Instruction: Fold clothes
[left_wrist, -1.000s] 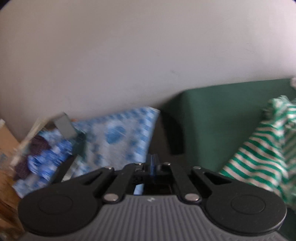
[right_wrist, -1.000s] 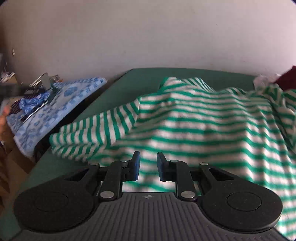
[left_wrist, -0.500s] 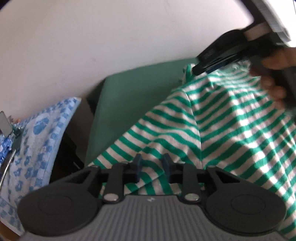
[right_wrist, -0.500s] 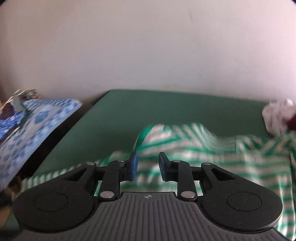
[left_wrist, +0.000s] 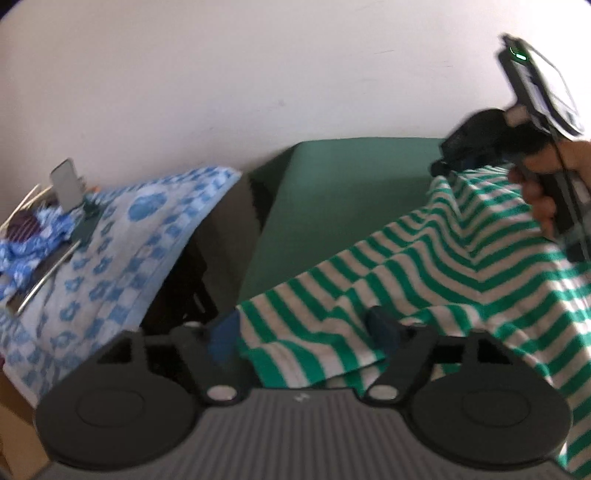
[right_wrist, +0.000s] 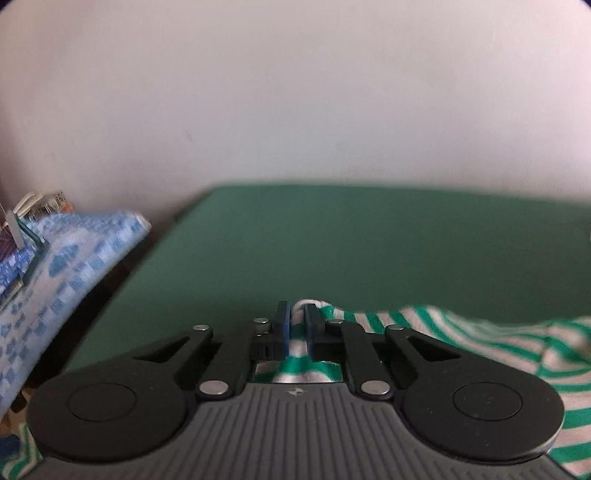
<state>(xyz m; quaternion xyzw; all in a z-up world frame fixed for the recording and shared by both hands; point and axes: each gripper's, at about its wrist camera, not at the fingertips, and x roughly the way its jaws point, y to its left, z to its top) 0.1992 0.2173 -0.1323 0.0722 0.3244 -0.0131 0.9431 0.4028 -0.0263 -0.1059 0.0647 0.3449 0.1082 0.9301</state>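
Note:
A green-and-white striped garment (left_wrist: 424, 273) lies over a green-covered bed (left_wrist: 340, 184). My left gripper (left_wrist: 303, 332) is open wide, its jaws on either side of the garment's near left corner, one fingertip (left_wrist: 382, 325) resting on the cloth. My right gripper (right_wrist: 295, 325) is shut on a raised fold of the striped garment (right_wrist: 461, 332) and lifts it off the bed (right_wrist: 369, 240). In the left wrist view the right gripper (left_wrist: 454, 158) shows at the far right, held in a hand, pulling the cloth up into a peak.
A blue-and-white patterned cloth (left_wrist: 129, 251) covers a surface left of the bed, with a phone on a stand (left_wrist: 66, 188) and crumpled blue items on it. A dark gap (left_wrist: 207, 266) separates it from the bed. A plain wall stands behind.
The left gripper swung right from the blue cloth to the garment's corner and opened wide. The right gripper closed on a fold of the garment and lifted it.

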